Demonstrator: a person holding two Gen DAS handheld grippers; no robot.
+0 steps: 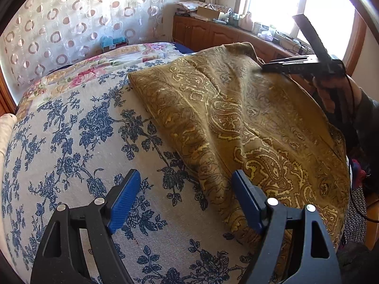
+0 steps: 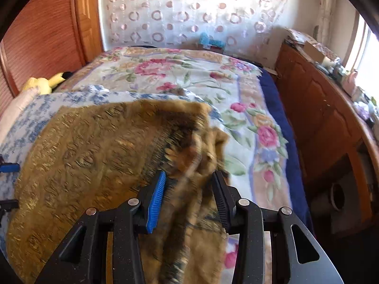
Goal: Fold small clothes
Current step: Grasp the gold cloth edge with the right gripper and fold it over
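The mustard paisley cloth [image 1: 248, 123] lies spread on the blue-flowered sheet [image 1: 71, 130] that covers the near part of the bed, its left edge running in a straight fold line and its near corner bunched into a ridge beside the left gripper [image 1: 184, 198]. That gripper hangs with its jaws wide apart and nothing between them, one blue pad [image 1: 124, 201] over bare sheet, the other at the cloth's hem. To its left the sheet lies open and flat. The right gripper [image 2: 188, 201] has its jaws partly parted with a blurred fold of the cloth's far edge between them, apparently loose rather than pinched. Beyond lies a pink-flowered quilt [image 2: 189, 71], a wooden cabinet [image 2: 319, 108] along the window wall, and a curtain with ring patterns [image 2: 189, 11] behind the bed.
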